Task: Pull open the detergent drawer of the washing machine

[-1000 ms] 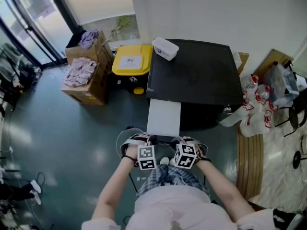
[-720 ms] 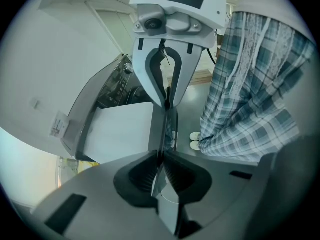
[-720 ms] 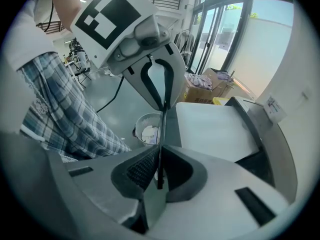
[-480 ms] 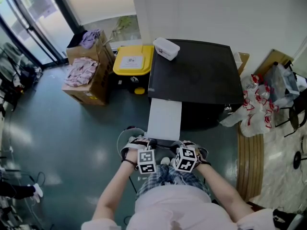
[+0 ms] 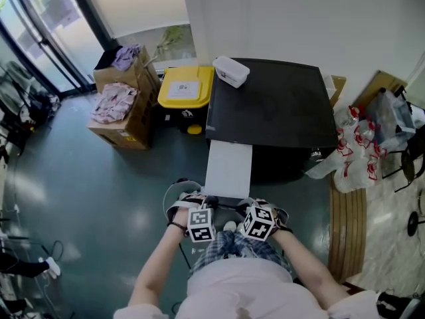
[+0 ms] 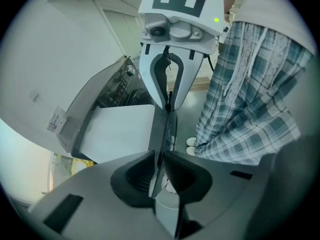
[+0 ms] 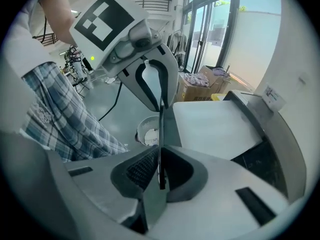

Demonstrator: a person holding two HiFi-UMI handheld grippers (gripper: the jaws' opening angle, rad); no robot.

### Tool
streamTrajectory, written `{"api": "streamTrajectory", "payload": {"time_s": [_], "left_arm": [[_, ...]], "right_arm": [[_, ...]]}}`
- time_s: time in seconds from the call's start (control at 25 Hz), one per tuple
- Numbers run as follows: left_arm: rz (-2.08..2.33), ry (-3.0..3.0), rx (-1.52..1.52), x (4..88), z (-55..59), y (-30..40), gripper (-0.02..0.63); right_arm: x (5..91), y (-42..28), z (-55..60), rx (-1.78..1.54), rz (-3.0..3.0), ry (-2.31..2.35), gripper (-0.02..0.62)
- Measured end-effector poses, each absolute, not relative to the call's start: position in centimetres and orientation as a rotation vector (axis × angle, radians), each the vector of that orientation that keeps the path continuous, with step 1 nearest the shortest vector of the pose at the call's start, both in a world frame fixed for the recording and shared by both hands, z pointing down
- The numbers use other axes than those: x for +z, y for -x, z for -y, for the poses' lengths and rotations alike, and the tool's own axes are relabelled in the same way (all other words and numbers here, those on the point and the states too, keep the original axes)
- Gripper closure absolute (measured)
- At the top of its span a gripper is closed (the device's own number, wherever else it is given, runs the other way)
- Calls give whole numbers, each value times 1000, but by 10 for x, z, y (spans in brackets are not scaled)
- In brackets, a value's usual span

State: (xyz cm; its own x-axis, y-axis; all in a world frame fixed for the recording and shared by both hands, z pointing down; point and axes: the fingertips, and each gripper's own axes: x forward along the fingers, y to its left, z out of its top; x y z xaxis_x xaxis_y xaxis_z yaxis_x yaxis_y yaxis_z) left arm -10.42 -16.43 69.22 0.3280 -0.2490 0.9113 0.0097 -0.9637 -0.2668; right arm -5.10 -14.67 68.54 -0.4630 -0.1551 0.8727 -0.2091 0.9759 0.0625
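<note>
Dark glossy floor (image 5: 99,178), white wall (image 5: 299,18), cardboard boxes (image 5: 126,111) left.

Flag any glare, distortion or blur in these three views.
Head view: sharp and evenly lit, with pale window reflections on the floor and mild wide-angle bowing. Left gripper view: strong fisheye with black corners; the left tool looks soft up close, the drawer beyond is sharper. Right gripper view: same fisheye and vignette; the windows are blown out, and the right tool is slightly soft.
</note>
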Motion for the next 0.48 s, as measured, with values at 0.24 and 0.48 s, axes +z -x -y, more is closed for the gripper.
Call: {"api": "streamTrajectory", "payload": {"time_s": [0.24, 0.48], "left_arm": [[-204, 2505, -1633, 683, 165, 101, 386], [-223, 2589, -1542, 671, 169, 88, 344]], "right_arm": [[675, 53, 149, 136, 2125, -273, 316], [668, 53, 154, 167, 2171, -289, 272]]}}
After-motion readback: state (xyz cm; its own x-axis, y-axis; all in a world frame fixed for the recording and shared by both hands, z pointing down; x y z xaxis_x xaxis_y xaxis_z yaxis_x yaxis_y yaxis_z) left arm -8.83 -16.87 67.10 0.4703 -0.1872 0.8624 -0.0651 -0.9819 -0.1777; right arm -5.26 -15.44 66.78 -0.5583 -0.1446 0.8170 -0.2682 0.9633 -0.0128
